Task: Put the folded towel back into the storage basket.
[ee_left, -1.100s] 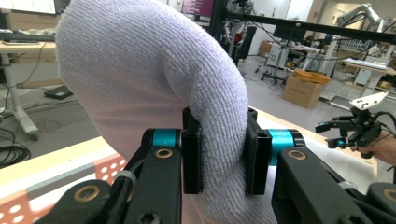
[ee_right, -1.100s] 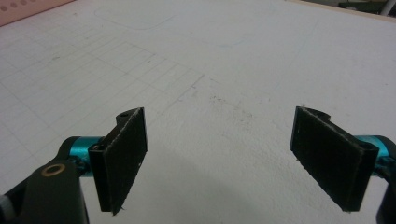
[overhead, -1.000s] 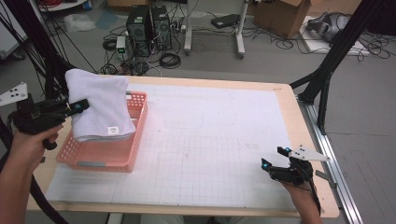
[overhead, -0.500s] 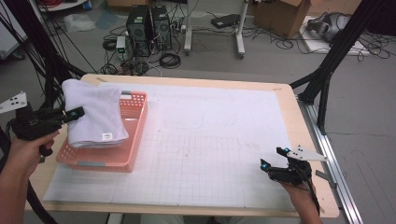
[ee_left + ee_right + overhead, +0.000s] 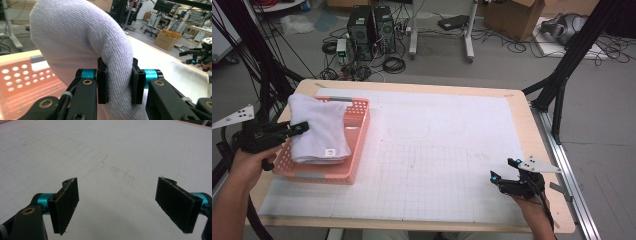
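One towel [image 5: 319, 131], one basket [image 5: 358, 140].

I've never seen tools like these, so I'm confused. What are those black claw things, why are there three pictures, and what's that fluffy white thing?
A person holds a claw tool, called a gripper, in each hand. One picture looks down from above the table. The other two come from small cameras riding on the grippers. The left gripper is pinching a folded white towel that sits in a pink basket at the table's left side. The right gripper holds nothing; its jaws stand wide open, low over the white gridded mat.
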`<move>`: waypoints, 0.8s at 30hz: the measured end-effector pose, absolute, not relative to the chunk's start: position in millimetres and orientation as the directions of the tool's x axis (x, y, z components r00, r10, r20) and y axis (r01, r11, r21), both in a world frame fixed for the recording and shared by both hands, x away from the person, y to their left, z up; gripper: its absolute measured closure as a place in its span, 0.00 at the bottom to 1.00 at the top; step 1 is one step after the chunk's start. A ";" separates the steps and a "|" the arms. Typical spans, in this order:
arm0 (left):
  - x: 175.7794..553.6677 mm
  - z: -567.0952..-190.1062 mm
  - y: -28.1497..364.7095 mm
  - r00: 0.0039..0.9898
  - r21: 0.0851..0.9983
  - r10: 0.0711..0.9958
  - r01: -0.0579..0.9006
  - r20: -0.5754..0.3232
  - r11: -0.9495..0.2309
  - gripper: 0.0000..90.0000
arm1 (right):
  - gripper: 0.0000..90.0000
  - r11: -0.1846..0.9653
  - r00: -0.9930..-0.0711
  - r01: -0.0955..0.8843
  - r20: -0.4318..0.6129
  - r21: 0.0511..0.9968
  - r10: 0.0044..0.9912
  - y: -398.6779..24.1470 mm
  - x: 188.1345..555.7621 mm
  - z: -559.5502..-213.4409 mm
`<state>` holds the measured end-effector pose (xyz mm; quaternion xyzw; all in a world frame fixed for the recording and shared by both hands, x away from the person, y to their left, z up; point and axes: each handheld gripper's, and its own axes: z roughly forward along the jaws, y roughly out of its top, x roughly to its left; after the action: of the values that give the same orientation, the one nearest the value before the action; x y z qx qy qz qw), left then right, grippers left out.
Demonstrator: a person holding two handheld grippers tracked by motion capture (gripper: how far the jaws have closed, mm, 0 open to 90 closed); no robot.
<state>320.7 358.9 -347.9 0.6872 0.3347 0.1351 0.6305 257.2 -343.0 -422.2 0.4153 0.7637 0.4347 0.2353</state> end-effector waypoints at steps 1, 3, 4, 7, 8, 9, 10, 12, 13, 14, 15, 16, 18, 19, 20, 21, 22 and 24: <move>321.9 -349.1 356.5 0.743 0.957 0.625 0.290 -0.240 0.022 0.81 | 0.20 0.279 -0.545 0.431 0.001 0.858 0.838 -342.9 257.0 -422.1; 324.5 -351.0 351.5 0.750 0.957 0.615 0.289 -0.242 0.024 0.81 | 0.19 0.278 -0.544 0.429 0.000 0.860 0.839 -343.3 256.8 -421.6; 326.1 -351.8 349.2 0.753 0.957 0.612 0.290 -0.244 0.024 0.81 | 0.20 0.275 -0.542 0.432 0.004 0.859 0.840 -343.4 256.3 -421.5; 331.7 -355.7 343.1 0.753 0.954 0.609 0.300 -0.248 0.018 0.81 | 0.19 0.272 -0.540 0.435 0.007 0.858 0.842 -344.4 255.6 -421.3; 333.2 -357.4 341.3 0.751 0.952 0.610 0.306 -0.253 0.018 0.81 | 0.20 0.271 -0.539 0.434 0.007 0.859 0.842 -344.7 255.5 -421.5; 334.5 -359.4 339.7 0.748 0.950 0.611 0.312 -0.258 0.019 0.81 | 0.20 0.273 -0.542 0.429 0.004 0.861 0.840 -345.2 255.6 -421.3; 335.7 -361.6 338.4 0.748 0.949 0.611 0.315 -0.261 0.019 0.81 | 0.20 0.270 -0.538 0.434 0.006 0.859 0.843 -345.2 254.8 -421.1; 337.1 -366.1 336.2 0.745 0.947 0.610 0.322 -0.269 0.025 0.81 | 0.20 0.269 -0.538 0.432 0.007 0.861 0.843 -346.2 254.6 -421.0; 337.5 -368.0 336.0 0.743 0.946 0.611 0.323 -0.271 0.027 0.81 | 0.20 0.270 -0.537 0.433 0.005 0.860 0.843 -347.1 254.5 -421.1; 337.8 -369.6 335.8 0.741 0.945 0.612 0.324 -0.277 0.035 0.81 | 0.19 0.264 -0.535 0.437 0.012 0.860 0.845 -347.3 254.1 -421.2; 338.0 -371.1 336.0 0.737 0.945 0.615 0.326 -0.279 0.038 0.81 | 0.19 0.266 -0.534 0.436 0.009 0.860 0.845 -347.8 253.9 -421.0; 338.2 -372.2 336.7 0.735 0.944 0.618 0.328 -0.280 0.037 0.81 | 0.19 0.266 -0.534 0.436 0.009 0.860 0.845 -347.7 253.7 -421.1; 338.4 -374.2 338.2 0.727 0.941 0.625 0.337 -0.285 0.037 0.80 | 0.19 0.266 -0.534 0.435 0.009 0.860 0.845 -347.7 253.6 -421.1; 338.4 -375.1 338.8 0.721 0.939 0.629 0.342 -0.290 0.041 0.80 | 0.20 0.266 -0.534 0.435 0.009 0.860 0.845 -347.5 253.6 -421.2; 338.5 -375.9 339.7 0.717 0.937 0.632 0.347 -0.294 0.042 0.80 | 0.20 0.267 -0.534 0.437 0.009 0.859 0.845 -347.3 253.5 -421.2; 338.4 -376.8 340.6 0.714 0.936 0.634 0.350 -0.297 0.043 0.80 | 0.19 0.269 -0.536 0.433 0.007 0.860 0.844 -347.3 254.0 -421.1; 338.7 -377.2 341.5 0.712 0.934 0.635 0.355 -0.301 0.045 0.80 | 0.19 0.270 -0.537 0.433 0.006 0.860 0.843 -347.1 254.0 -421.2; 338.9 -377.0 341.7 0.709 0.933 0.636 0.357 -0.303 0.047 0.79 | 0.19 0.267 -0.535 0.440 0.012 0.857 0.845 -346.2 254.0 -421.3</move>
<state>338.9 341.7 -377.0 0.6813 0.3645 0.1118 0.6249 254.0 -346.2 -421.3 0.4221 0.7610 0.4341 0.2330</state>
